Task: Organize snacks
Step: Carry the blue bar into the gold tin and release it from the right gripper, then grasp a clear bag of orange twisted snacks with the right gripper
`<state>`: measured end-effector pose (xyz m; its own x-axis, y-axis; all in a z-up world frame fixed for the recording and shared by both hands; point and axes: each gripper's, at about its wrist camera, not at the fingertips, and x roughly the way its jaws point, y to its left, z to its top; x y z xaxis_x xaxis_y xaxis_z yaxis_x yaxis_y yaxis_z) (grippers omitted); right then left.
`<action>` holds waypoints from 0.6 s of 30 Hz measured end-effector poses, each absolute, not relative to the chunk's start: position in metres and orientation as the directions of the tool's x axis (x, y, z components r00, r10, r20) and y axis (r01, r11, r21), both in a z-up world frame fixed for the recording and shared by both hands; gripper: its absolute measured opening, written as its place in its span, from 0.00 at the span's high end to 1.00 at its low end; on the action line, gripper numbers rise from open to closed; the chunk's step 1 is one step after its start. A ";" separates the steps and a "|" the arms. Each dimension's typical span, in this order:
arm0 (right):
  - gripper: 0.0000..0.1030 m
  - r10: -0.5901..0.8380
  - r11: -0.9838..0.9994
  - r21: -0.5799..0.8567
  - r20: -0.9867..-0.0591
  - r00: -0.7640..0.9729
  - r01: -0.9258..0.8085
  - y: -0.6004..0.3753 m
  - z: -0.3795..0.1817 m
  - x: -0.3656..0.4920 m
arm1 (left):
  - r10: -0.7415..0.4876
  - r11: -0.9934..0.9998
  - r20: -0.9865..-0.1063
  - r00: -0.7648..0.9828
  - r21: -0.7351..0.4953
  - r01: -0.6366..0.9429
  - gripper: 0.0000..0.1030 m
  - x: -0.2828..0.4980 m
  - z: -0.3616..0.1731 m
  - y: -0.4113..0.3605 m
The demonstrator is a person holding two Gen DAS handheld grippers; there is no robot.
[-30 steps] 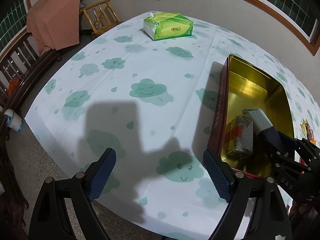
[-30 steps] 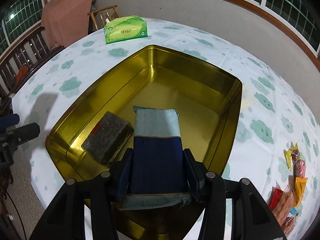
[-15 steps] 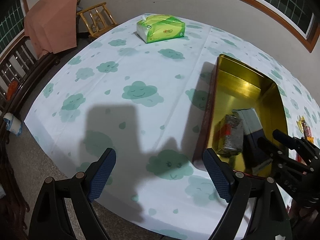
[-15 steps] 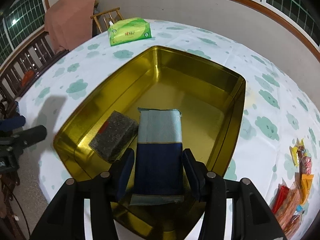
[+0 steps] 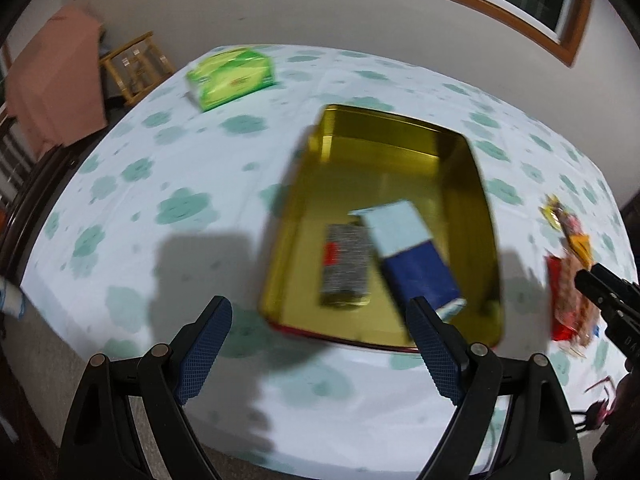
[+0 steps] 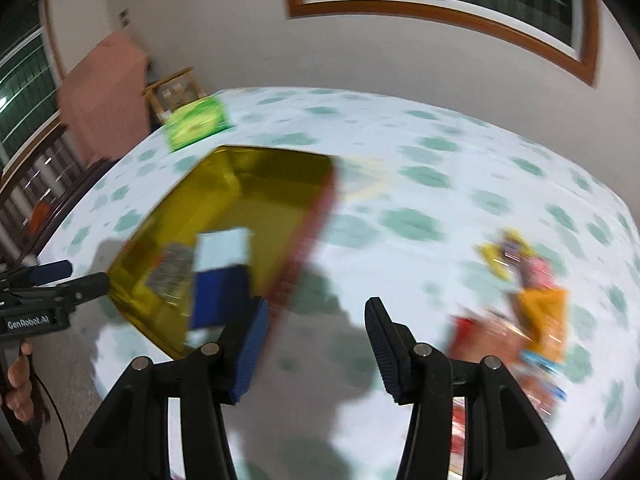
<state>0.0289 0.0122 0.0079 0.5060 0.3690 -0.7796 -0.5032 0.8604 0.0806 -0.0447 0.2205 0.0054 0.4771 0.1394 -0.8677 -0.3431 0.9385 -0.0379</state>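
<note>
A: Are the tools carrying anything?
B: No, the left tool [image 5: 318,344] gapes wide and the right tool [image 6: 316,344] stands parted, both empty

A: Where are the snacks?
B: The blue packet [image 5: 416,258] and grey packet [image 5: 346,262] lie in the gold tin [image 5: 384,132] ahead of the left tool; loose snacks [image 6: 532,300] lie on the desk [image 6: 420,200], ahead-right of the right tool

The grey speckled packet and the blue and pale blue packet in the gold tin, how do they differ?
The grey speckled packet is smaller and has a red patch at one side; the blue and pale blue packet is longer and two-toned, dark blue at the near end. The grey packet lies roughly straight along the gold tin; the blue one lies angled. Both lie inside the tin, side by side, with no gripper on them.
</note>
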 end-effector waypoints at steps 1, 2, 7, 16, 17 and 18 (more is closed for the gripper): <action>0.50 0.350 0.876 0.078 -0.782 0.516 -0.475 -0.002 0.009 0.031 | 0.130 0.944 -0.868 0.480 -0.039 -0.326 0.16 -0.042 0.006 0.214; 0.50 0.331 0.892 0.078 -0.785 0.524 -0.446 -0.016 0.009 0.031 | 0.120 0.950 -0.867 0.483 -0.041 -0.309 0.16 -0.039 0.006 0.206; 0.50 0.233 0.952 0.082 -0.819 0.525 -0.295 -0.083 0.001 0.033 | 0.077 0.971 -0.869 0.488 -0.044 -0.233 0.16 -0.026 0.004 0.172; 0.46 0.173 0.984 0.130 -0.867 0.468 -0.123 -0.125 -0.027 0.039 | 0.053 0.988 -0.876 0.479 -0.024 -0.153 0.16 -0.017 -0.001 0.138; 0.46 0.168 0.985 0.133 -0.870 0.464 -0.108 -0.126 -0.029 0.040 | 0.051 0.989 -0.877 0.477 -0.023 -0.148 0.16 -0.016 -0.001 0.136; 0.46 0.164 0.986 0.134 -0.872 0.462 -0.097 -0.125 -0.032 0.042 | 0.051 0.989 -0.878 0.475 -0.021 -0.145 0.16 -0.015 -0.002 0.134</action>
